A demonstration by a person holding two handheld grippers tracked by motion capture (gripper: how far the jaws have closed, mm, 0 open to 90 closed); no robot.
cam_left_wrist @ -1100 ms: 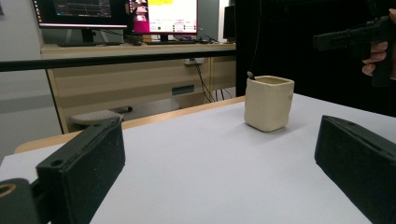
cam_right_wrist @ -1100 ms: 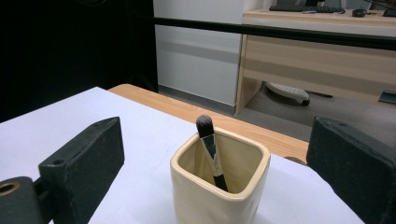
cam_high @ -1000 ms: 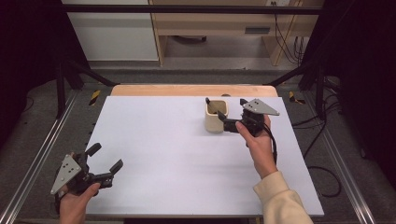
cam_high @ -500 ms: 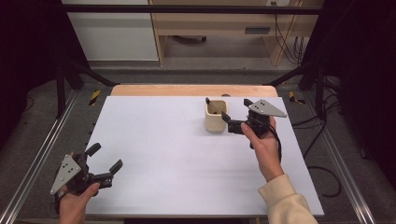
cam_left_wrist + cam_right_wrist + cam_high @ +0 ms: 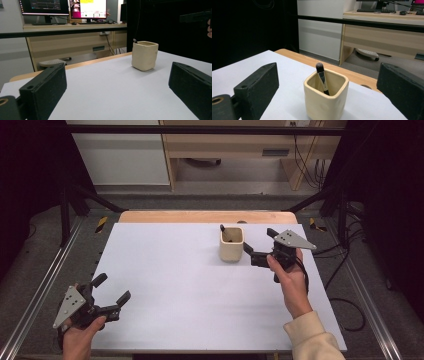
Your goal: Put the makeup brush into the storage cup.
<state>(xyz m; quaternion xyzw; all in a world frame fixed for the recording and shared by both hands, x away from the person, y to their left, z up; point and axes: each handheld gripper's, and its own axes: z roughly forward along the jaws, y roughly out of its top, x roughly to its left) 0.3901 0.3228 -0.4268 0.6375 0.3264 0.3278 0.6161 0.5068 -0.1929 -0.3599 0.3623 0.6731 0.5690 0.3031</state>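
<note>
A cream square cup (image 5: 231,245) stands upright at the table's far middle, with a dark-tipped brush (image 5: 223,229) leaning inside it. My right gripper (image 5: 258,240) is open just to the right of the cup, jaws pointed at it and apart from it. In the right gripper view the cup (image 5: 325,100) and brush (image 5: 322,77) sit between and beyond the two black jaws. My left gripper (image 5: 113,287) rests open at the near left corner with nothing in it. The cup (image 5: 145,55) stands far off in the left gripper view.
The white tabletop (image 5: 200,295) has a wooden strip (image 5: 207,216) along its far edge. Metal rails (image 5: 40,290) run along both sides. A cable (image 5: 345,305) trails off the right side. A desk with monitors (image 5: 87,8) stands beyond the table.
My right gripper has drawn back a little to the right, away from the cup. The left gripper has stayed put.
</note>
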